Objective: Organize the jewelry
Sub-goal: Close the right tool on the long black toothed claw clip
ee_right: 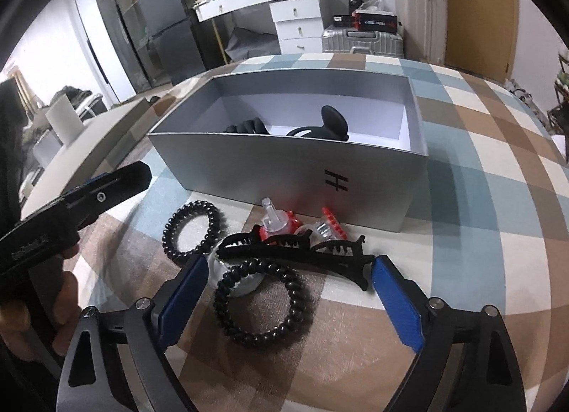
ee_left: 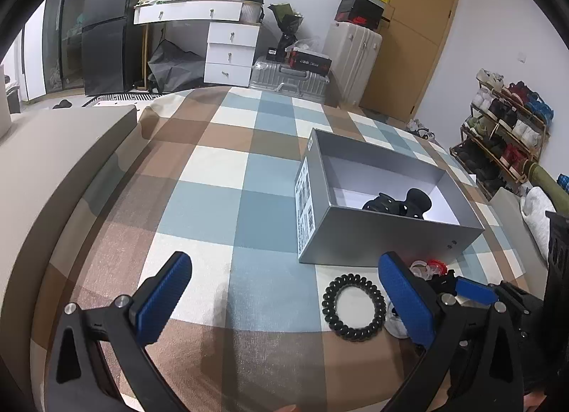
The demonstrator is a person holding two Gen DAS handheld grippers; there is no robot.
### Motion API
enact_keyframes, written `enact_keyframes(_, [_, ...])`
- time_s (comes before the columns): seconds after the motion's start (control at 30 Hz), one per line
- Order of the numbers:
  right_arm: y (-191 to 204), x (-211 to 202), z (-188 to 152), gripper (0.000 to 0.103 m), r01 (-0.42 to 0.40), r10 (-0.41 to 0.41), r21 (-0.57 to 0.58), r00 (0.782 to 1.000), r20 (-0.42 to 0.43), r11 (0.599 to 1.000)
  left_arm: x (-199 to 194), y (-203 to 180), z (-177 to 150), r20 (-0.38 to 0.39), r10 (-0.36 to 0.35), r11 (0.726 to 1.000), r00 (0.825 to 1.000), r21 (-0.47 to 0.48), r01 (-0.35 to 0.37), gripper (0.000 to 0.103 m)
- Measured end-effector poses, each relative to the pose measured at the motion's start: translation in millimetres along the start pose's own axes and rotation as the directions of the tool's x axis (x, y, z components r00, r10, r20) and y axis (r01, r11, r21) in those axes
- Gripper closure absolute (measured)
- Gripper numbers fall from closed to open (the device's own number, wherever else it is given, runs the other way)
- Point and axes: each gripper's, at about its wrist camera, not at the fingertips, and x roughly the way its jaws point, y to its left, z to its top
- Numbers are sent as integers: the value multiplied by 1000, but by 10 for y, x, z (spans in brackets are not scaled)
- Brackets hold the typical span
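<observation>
The right gripper (ee_right: 290, 296), jaws wide and empty, straddled the lower-centre coil hair tie (ee_right: 259, 301); the black claw clip (ee_right: 302, 255) lay crosswise just above

My left gripper (ee_left: 284, 296) hangs with its jaws wide apart over the checked blanket (ee_left: 220, 177), nothing between the blue pads (ee_left: 163, 300). A black spiral hair tie (ee_left: 354, 307) lies just inside my right-hand pad. Beyond it stands the open grey box (ee_left: 384, 237), a black claw clip (ee_left: 398, 202) inside.
</observation>
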Motion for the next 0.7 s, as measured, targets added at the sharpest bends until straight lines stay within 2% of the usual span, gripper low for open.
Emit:
enact_keyframes(0.33, [76,65,37,3,39,-40,-19,999,-18,999,-9,-9,-3,1,3,1000,1000,7,-3,1])
enact_keyframes(0.5, [158,129,46,3,96,-97,-55,995,-22,994,8,1,2,-6,8,1000,1000,8,-8,1])
enact_keyframes(0.7, [162,155,81,5,114,-115,-38,993,-17,993,-6,-25,2,2,19,999,1000,28,-19,1])
